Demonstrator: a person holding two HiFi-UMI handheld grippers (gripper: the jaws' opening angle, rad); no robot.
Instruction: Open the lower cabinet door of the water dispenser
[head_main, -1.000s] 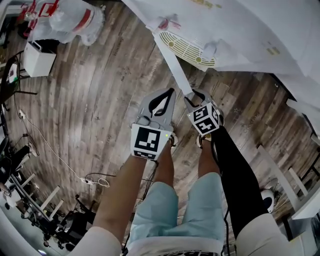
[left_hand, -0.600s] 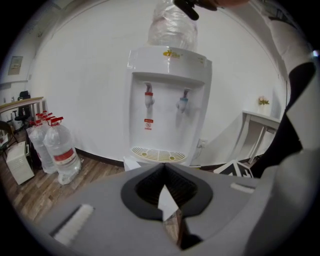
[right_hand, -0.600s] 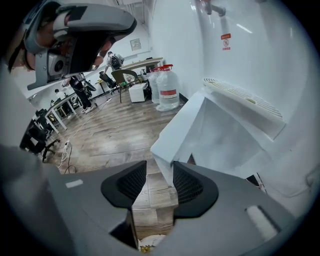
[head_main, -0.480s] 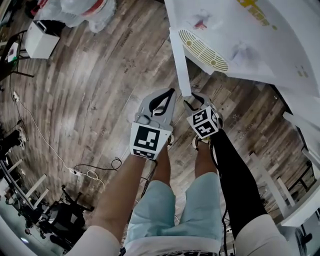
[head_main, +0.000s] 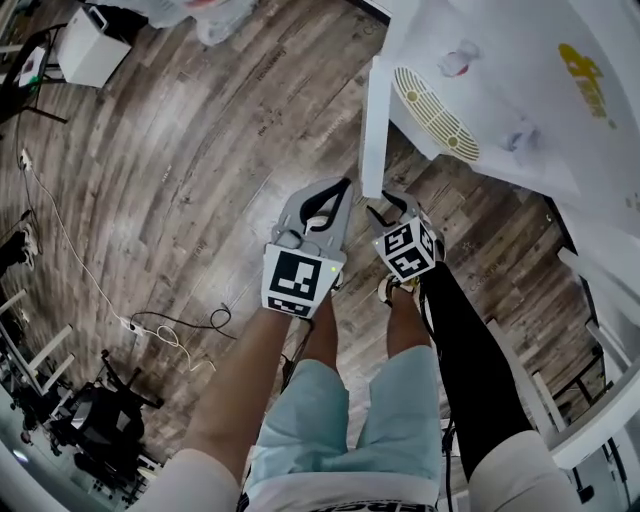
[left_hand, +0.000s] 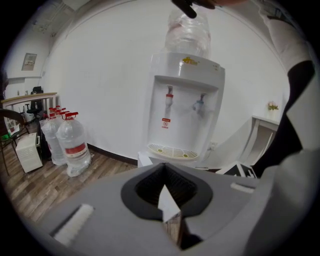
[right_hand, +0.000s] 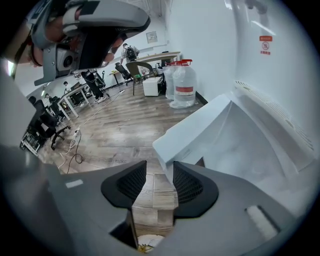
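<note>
White cabinet door (head_main: 375, 125) at parted jaws of right hand-held gripper (head_main: 388, 203), left hand-held gripper (head_main: 343, 185) closed, both angled downward.

water dispenser (head_main: 530, 90) cropped (head view); door (right_hand: 200, 132) edge behind jaw, seemingly

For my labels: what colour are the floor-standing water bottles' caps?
Red caps, best seen in the left gripper view.
</note>
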